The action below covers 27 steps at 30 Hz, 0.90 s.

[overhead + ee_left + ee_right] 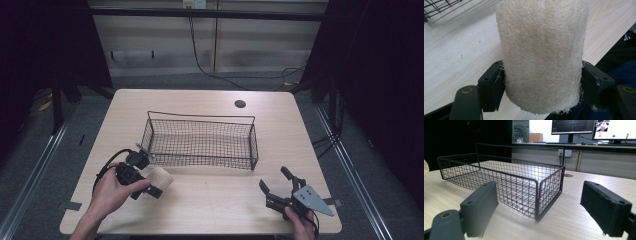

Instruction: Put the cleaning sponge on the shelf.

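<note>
A pale, fibrous loofah cylinder (542, 50) sits between the jaws of my left gripper (544, 85), which is shut on its lower part. In the high view, the left gripper (151, 183) holds the loofah (163, 178) just above the table, in front of the near left corner of a black wire basket (200, 158). The basket looks empty. My right gripper (273, 178) rests open at the near right of the table, with nothing between its jaws. Seen from the right gripper (541, 207), the basket (519, 192) stands just ahead, its corner facing the jaws.
The light wood table (210, 205) has a dark round cable hole (240, 104) at the far right. The table's front edge lies close under both hands. A black frame and dark curtains stand at either side. Monitors (574, 126) sit on a desk beyond the table.
</note>
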### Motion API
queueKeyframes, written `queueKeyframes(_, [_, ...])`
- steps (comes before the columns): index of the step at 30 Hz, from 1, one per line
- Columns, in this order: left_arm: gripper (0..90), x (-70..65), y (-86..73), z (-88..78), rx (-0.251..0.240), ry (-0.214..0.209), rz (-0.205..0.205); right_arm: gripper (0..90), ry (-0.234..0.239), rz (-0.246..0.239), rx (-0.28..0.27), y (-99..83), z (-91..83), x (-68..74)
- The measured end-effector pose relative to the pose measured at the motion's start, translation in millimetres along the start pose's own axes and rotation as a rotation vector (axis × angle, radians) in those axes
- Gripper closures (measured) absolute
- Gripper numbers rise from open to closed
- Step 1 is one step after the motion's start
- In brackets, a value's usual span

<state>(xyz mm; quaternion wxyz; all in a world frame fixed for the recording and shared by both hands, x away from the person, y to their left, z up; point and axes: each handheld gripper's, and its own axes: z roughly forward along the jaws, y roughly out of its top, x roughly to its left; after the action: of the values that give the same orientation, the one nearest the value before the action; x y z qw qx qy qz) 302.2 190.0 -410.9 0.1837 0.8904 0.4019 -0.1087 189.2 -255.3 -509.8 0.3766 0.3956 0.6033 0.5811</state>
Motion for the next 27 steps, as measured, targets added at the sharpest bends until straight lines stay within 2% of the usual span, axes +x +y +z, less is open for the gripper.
queueKeyframes(9, [28.3, -3.3, 4.2, -14.1, -0.028, -0.008, 0.015, 13.6, -0.002, 0.001, 0.002, 0.1, 0.1, 0.3])
queueKeyframes(11, [28.4, -3.2, 5.5, -16.4, -0.021, -0.012, 0.024, 13.5, -0.002, 0.0, 0.001, 0.0, 0.0, 0.0])
queueKeyframes(12, [28.3, -4.9, 7.2, -18.4, -0.036, -0.011, 0.016, 13.6, -0.002, 0.001, 0.001, 0.0, -0.1, 0.1])
queueKeyframes(14, [28.3, -4.5, 8.5, -20.3, -0.03, -0.015, 0.027, 13.6, -0.001, 0.0, -0.001, 0.0, 0.0, -0.1])
queueKeyframes(20, [28.4, -5.8, 13.7, -28.0, -0.054, -0.004, 0.0, 13.6, 0.001, 0.001, -0.003, -0.1, 0.0, 0.0])
queueKeyframes(23, [28.4, -4.7, 16.3, -32.9, -0.065, -0.013, -0.012, 13.6, 0.0, -0.001, -0.002, -0.1, 0.1, -0.4])
queueKeyframes(27, [28.4, -4.0, 18.4, -36.4, -0.065, -0.015, -0.011, 13.6, -0.001, -0.001, -0.001, 0.0, 0.0, -0.2])
